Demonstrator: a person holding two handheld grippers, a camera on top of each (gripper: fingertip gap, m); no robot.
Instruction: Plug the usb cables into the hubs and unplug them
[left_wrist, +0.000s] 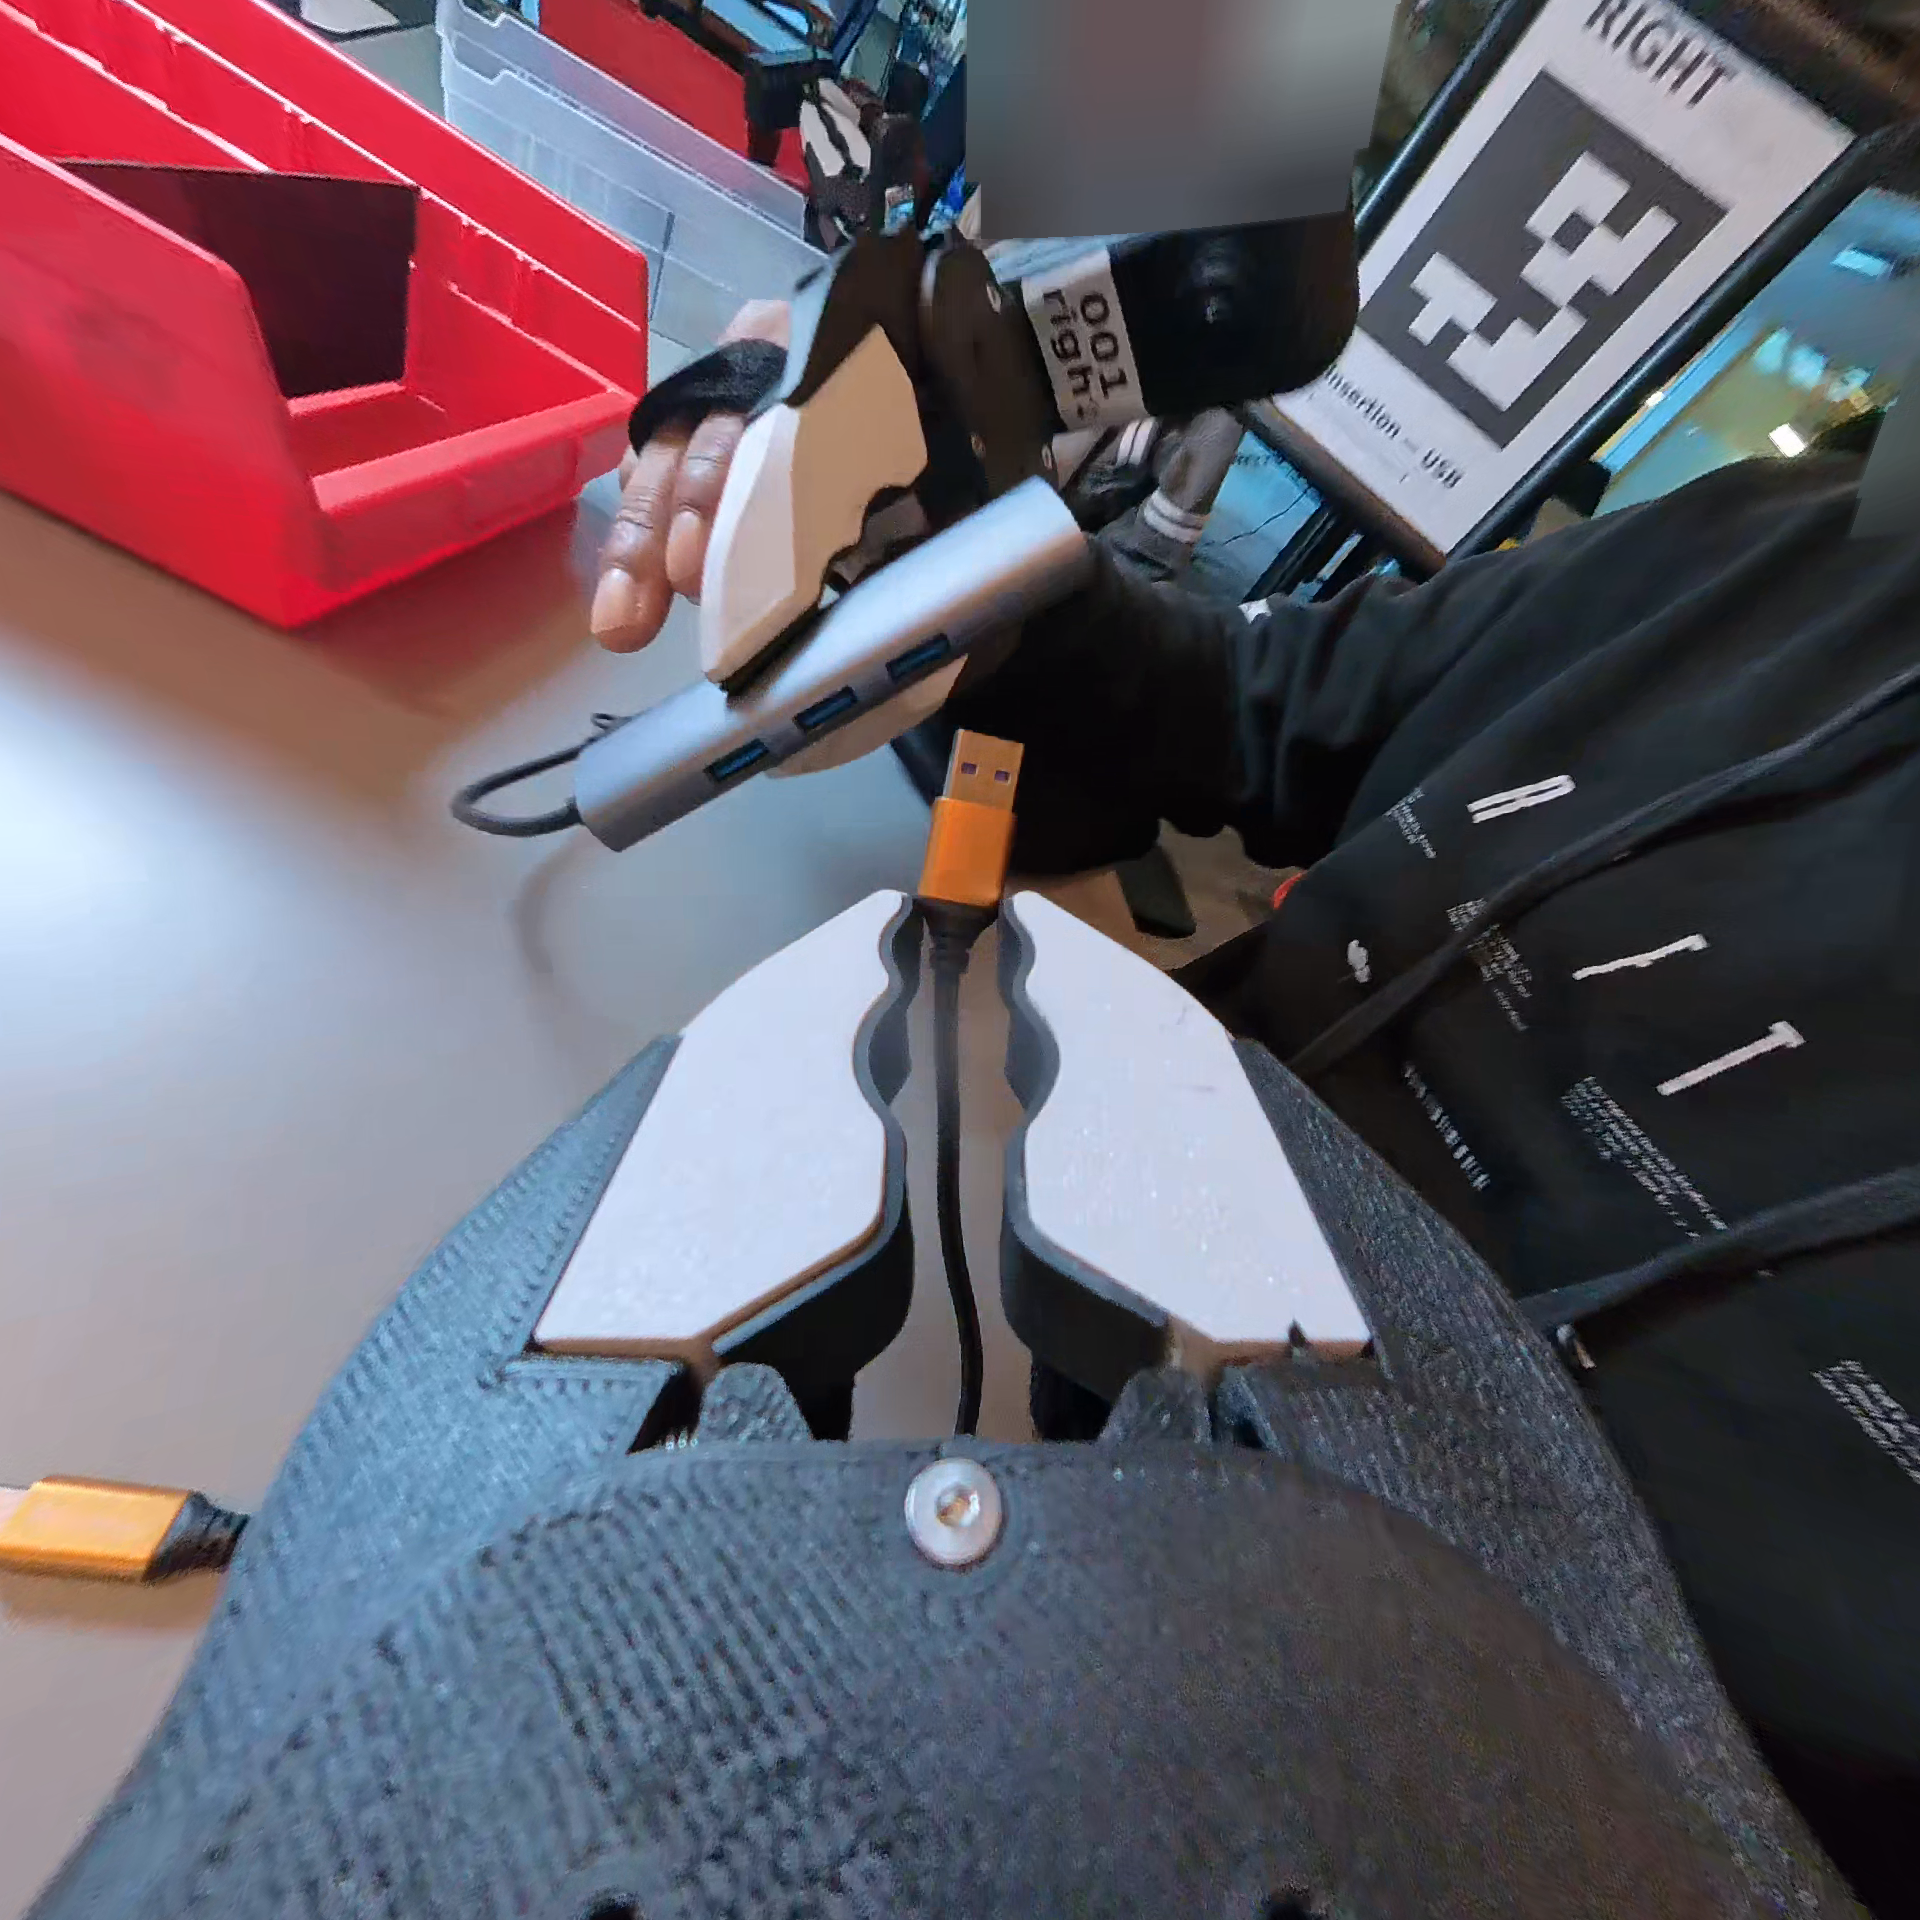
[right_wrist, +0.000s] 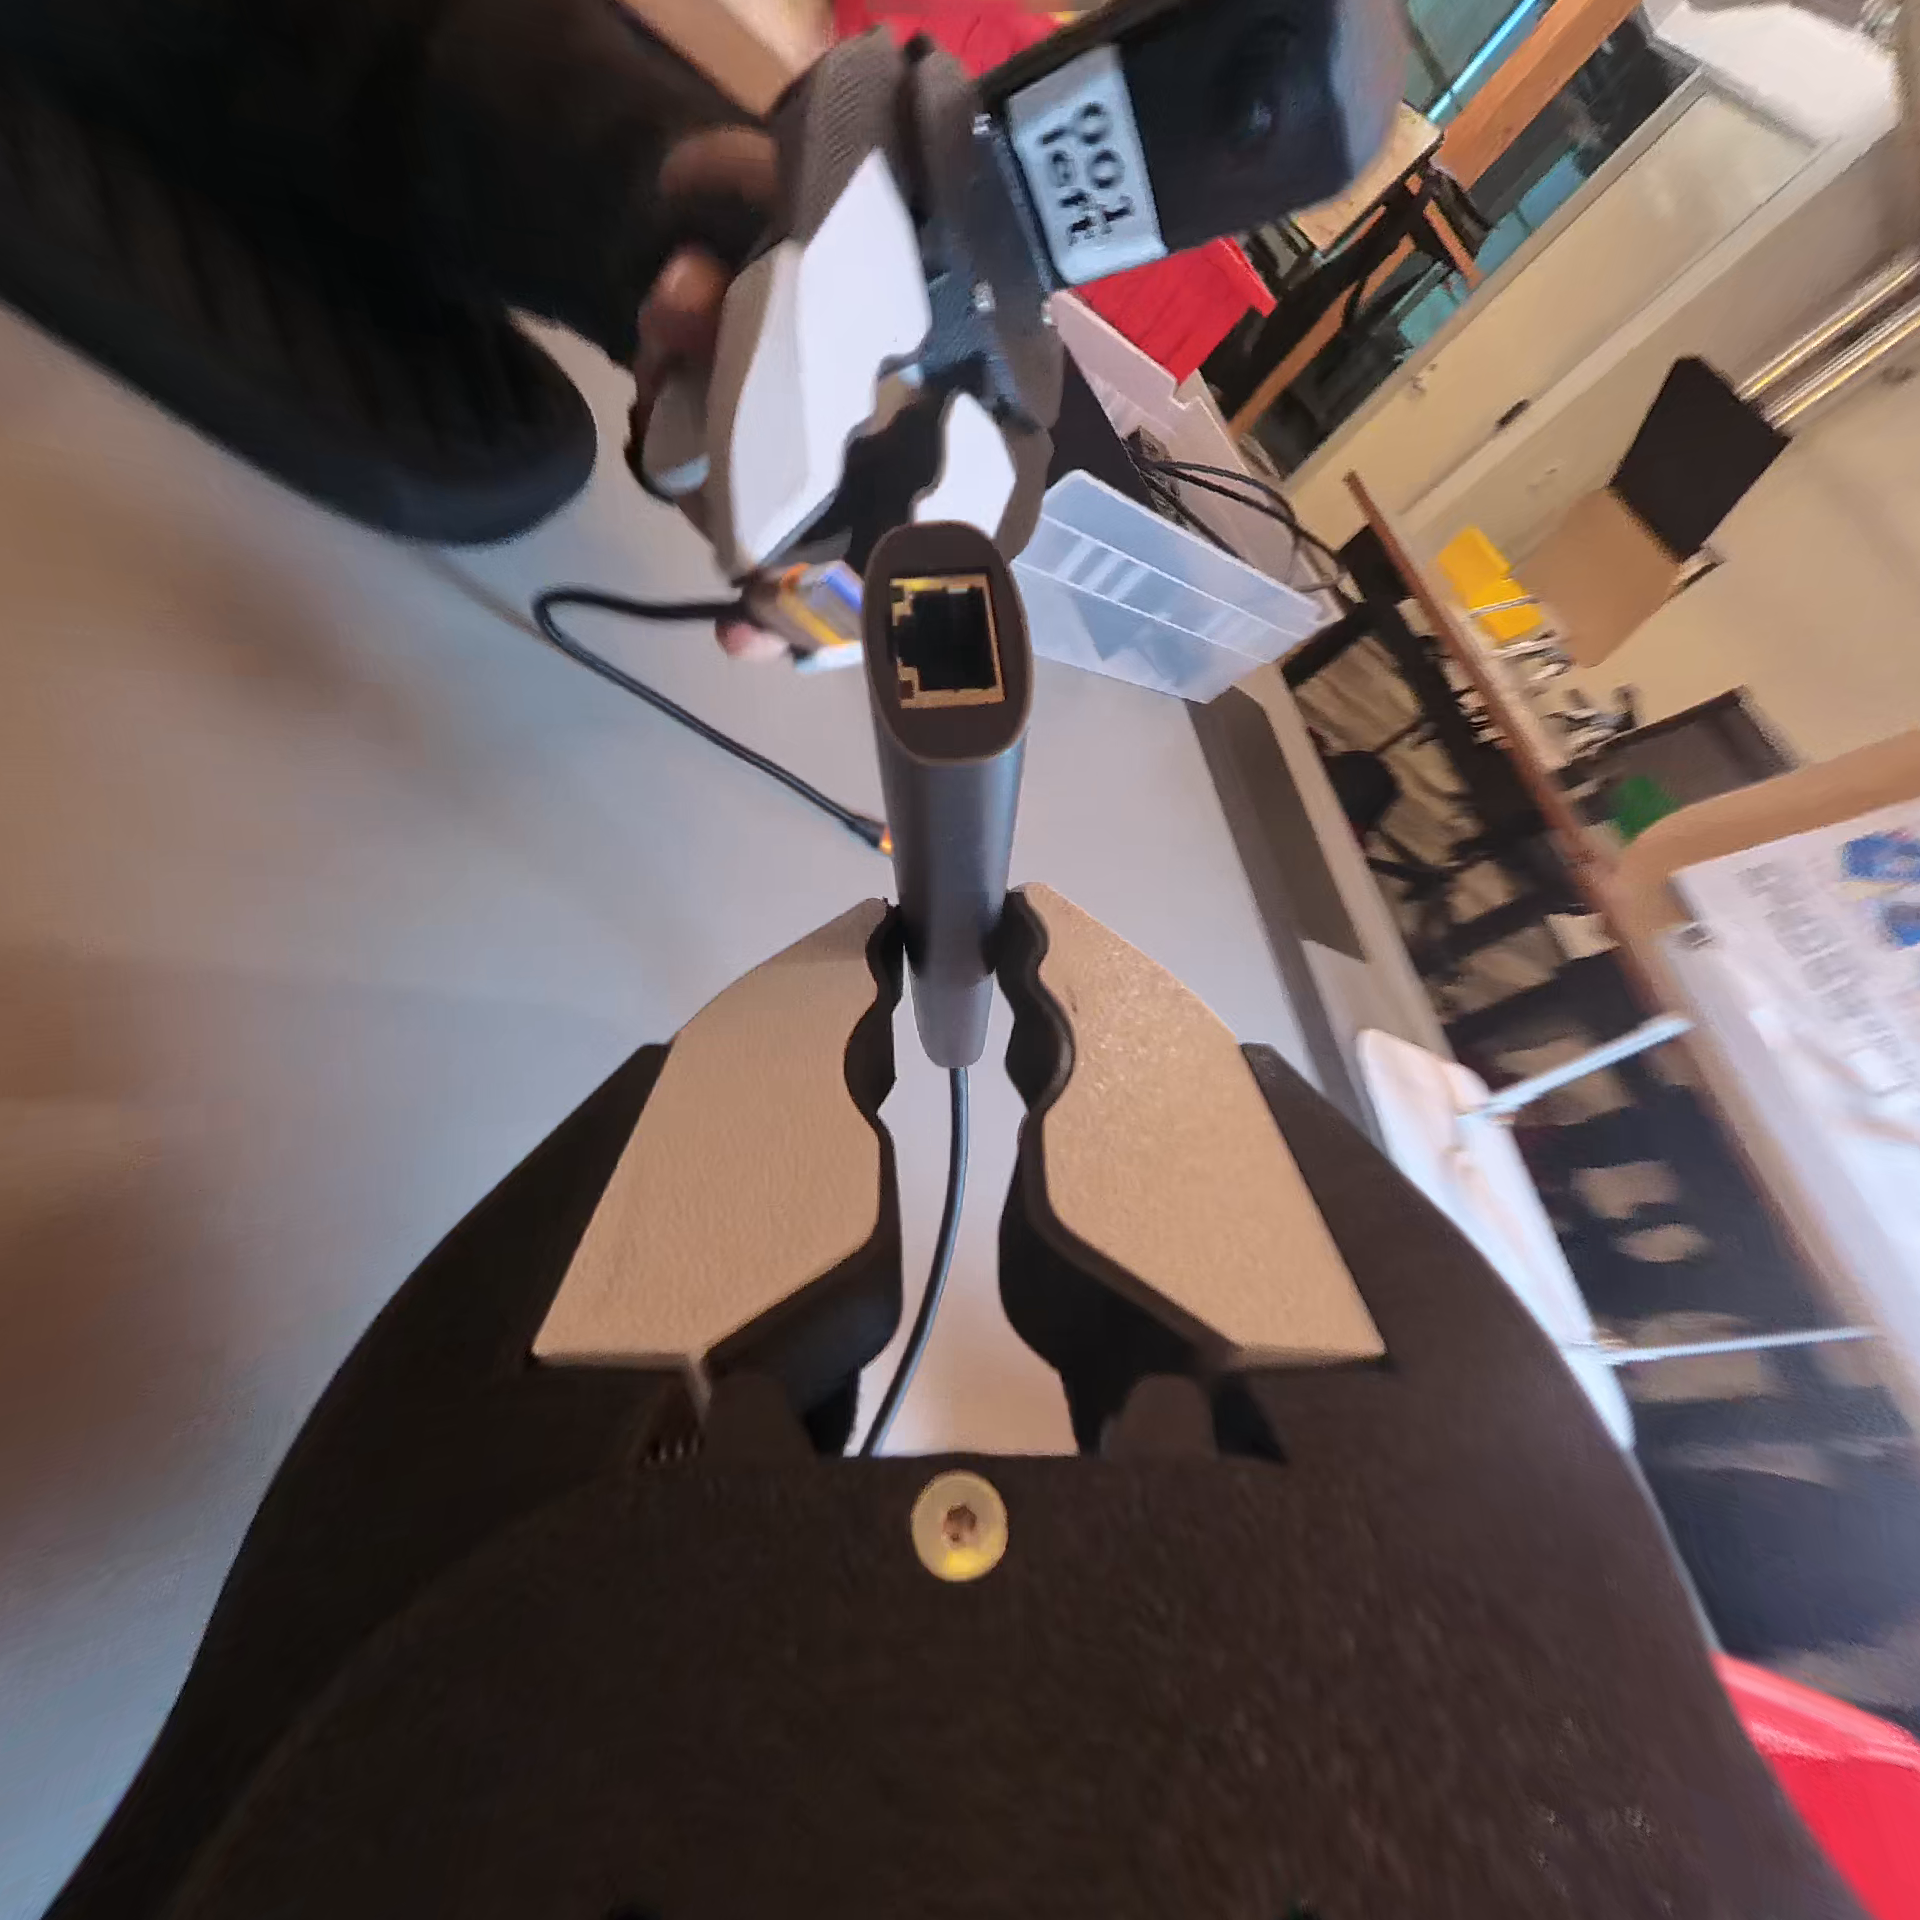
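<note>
Pale grey table (left_wrist: 208, 935) fills the space under both tools, with red bins (left_wrist: 312, 364) at its far side.

Closest in the left wrist view, the left tongs (left_wrist: 961, 909) are pinching a black cable (left_wrist: 951, 1143) just behind its orange plug (left_wrist: 968, 821). The plug sticks out past the tips. Its long way runs straight ahead, and its metal end points at the hub. It is near the hub but not touching it. A second orange plug (left_wrist: 94, 1527) lies on the table, low and to the left.

A little farther off, the right tongs (left_wrist: 800, 675) are pressed onto the grey hub (left_wrist: 831, 665) and hold it up off the table. The hub's long way runs slanted across the view, up to the right. Its three blue holes face the plug. In the right wrist view the hub (right_wrist: 945, 810) points straight out from the right tongs (right_wrist: 945, 925), with a square port at its far end. The left tongs (right_wrist: 831, 416) are blurry there, so the plug is hard to make out.

To plug in well, I think the plug should line up square with one blue hole. The flat side should match the slot. Then push slowly and straight, while the right tongs keep the hub from tipping. A crooked push may jam it.
</note>
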